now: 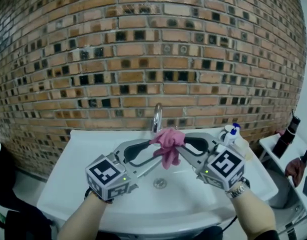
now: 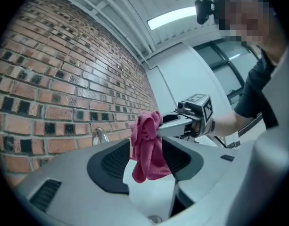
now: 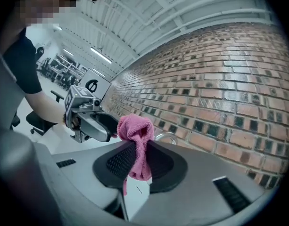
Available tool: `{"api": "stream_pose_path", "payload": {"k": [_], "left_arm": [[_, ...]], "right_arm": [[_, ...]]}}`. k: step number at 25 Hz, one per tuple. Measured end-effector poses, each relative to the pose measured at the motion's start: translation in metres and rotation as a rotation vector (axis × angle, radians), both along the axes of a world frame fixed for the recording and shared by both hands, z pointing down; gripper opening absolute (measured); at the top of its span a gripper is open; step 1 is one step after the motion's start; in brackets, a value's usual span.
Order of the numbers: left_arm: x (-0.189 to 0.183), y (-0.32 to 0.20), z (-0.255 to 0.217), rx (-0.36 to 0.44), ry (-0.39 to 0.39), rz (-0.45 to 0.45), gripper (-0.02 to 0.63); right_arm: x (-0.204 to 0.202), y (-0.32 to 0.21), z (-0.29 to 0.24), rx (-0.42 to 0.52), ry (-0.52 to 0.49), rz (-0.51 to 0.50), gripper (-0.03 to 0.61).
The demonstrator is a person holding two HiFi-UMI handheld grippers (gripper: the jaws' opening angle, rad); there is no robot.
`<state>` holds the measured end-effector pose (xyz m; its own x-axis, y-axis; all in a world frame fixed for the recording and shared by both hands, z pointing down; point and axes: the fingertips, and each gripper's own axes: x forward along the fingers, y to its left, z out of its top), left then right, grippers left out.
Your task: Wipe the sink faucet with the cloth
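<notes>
A pink cloth [image 1: 168, 144] hangs bunched above the white sink [image 1: 83, 189], just in front of the chrome faucet [image 1: 157, 118]. My right gripper [image 1: 179, 145] comes in from the right and is shut on the cloth's upper part; in the right gripper view the cloth [image 3: 137, 140] is pinched between its jaws [image 3: 139, 161]. My left gripper [image 1: 156, 151] meets it from the left with its jaws spread wide. In the left gripper view the cloth [image 2: 146, 149] dangles between those jaws without the pads pressing it, and the right gripper [image 2: 165, 127] holds it. The faucet [image 2: 100, 135] stands just behind.
A brick wall [image 1: 143, 49] rises directly behind the sink. The drain [image 1: 160, 183] lies below the grippers. Small bottles [image 1: 232, 133] stand on the sink's right back corner. A dark bottle [image 1: 287, 136] sits on a side shelf at far right.
</notes>
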<state>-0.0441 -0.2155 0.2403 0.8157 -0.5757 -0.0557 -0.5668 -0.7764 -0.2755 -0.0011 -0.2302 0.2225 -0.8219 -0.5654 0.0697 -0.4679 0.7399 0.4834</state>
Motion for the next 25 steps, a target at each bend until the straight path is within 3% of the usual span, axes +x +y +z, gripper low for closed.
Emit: {"api": "stream_pose_path", "payload": {"k": [3,15,20,25], "left_arm": [[0.001,0.01,-0.004,0.02,-0.003,0.047,0.236],[0.008,0.035,0.008,-0.022,-0.049,0.176,0.241],[0.005,0.037,0.011,-0.017,-0.047,0.191,0.166],[-0.002,0.026,0.014,0.015,-0.056,0.125,0.115]], "right_arm": [[-0.009,0.014,0.005,0.006,0.027,-0.087,0.077],[-0.032,0.051,0.02,-0.056,0.066,-0.331,0.077],[-0.035,0.052,0.022,-0.084,0.042,-0.365,0.077],[-0.037,0.043,0.026,-0.093,0.027,-0.33,0.086]]}}
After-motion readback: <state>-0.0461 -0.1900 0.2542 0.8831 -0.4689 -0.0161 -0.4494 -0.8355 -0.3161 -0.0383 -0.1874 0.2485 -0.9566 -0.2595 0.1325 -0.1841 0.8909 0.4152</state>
